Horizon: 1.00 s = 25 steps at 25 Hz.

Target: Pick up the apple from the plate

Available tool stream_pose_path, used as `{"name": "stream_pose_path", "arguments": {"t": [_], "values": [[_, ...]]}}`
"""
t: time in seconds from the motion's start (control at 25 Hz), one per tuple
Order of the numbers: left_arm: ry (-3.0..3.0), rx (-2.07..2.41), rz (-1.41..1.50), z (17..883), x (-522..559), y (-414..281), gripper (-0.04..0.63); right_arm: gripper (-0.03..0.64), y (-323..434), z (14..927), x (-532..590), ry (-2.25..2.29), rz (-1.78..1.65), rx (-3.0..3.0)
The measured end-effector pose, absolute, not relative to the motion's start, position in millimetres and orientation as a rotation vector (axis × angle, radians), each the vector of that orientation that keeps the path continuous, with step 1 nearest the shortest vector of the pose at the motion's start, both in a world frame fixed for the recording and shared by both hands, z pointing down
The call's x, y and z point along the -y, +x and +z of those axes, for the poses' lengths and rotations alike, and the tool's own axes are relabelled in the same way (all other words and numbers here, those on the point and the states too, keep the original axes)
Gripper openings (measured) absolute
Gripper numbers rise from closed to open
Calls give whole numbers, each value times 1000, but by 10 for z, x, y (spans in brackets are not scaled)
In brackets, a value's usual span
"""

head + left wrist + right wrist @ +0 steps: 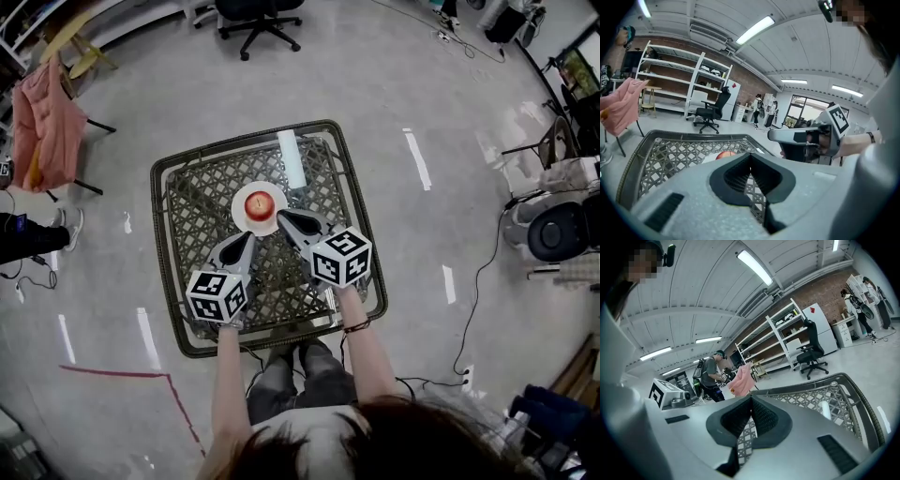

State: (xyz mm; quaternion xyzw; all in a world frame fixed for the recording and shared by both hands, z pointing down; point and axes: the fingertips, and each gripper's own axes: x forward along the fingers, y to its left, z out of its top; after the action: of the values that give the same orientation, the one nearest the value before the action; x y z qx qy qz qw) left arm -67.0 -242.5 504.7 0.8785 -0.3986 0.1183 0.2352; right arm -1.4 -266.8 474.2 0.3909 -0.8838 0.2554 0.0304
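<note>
A red apple sits on a small white plate in the middle of a dark lattice table. My left gripper hovers just below the plate, jaws shut and empty. My right gripper is at the plate's right edge, jaws also shut with nothing between them. In the left gripper view the apple peeks over the shut jaws, and the right gripper shows to the right. The right gripper view shows its shut jaws above the lattice; the apple is hidden there.
A white cylinder lies on the table behind the plate. A pink cloth hangs on a chair at far left, an office chair stands beyond the table, and cables and gear crowd the right. A person stands in the background.
</note>
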Motion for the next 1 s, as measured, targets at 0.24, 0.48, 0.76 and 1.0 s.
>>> {"name": "stream_pose_path", "arguments": {"t": [0.24,0.48,0.76,1.0], "values": [[2383,1093,370,5302,2550,-695,11,9,-18,4970,2780,1179,806,2710],[2354,1088,394,5521,2617,-687,11,9,-29,5207,2863,1155,835,2694],[2347,1113,450,5741,2692,-696,11,9,-1,5437,2927,1149,859,2683],[2349,1170,492,5835,2764,-742,11,9,12,5531,2944,1145,875,2682]]}}
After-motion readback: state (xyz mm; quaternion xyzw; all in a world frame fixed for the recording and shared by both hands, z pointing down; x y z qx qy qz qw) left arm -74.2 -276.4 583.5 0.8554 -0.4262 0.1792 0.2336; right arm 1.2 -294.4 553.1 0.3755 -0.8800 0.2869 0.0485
